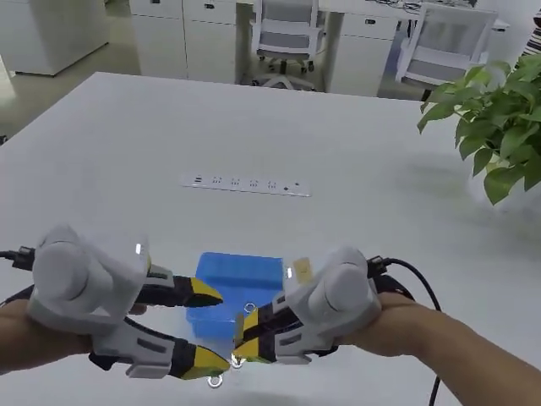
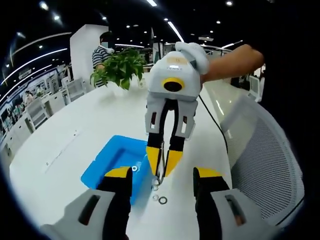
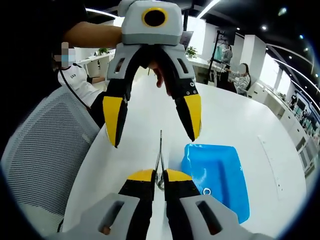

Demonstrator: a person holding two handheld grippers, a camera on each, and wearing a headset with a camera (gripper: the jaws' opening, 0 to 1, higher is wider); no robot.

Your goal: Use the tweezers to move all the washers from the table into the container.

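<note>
A blue container (image 1: 241, 272) lies on the white table, with one washer (image 1: 248, 309) in it. My right gripper (image 1: 247, 334) is shut on thin metal tweezers (image 3: 160, 147), which point down at the table just beside the container's near edge. In the left gripper view the tweezer tips (image 2: 158, 179) sit over a washer (image 2: 155, 188), and two more loose washers (image 2: 159, 199) lie just in front. My left gripper (image 1: 205, 327) is open and holds nothing. It faces the right gripper, with the tweezers between its jaws.
A white power strip (image 1: 245, 183) lies across the middle of the table. A green potted plant (image 1: 499, 127) stands at the right edge. Chairs and cabinets stand beyond the far edge. A mesh chair (image 2: 270, 165) is close behind the near side.
</note>
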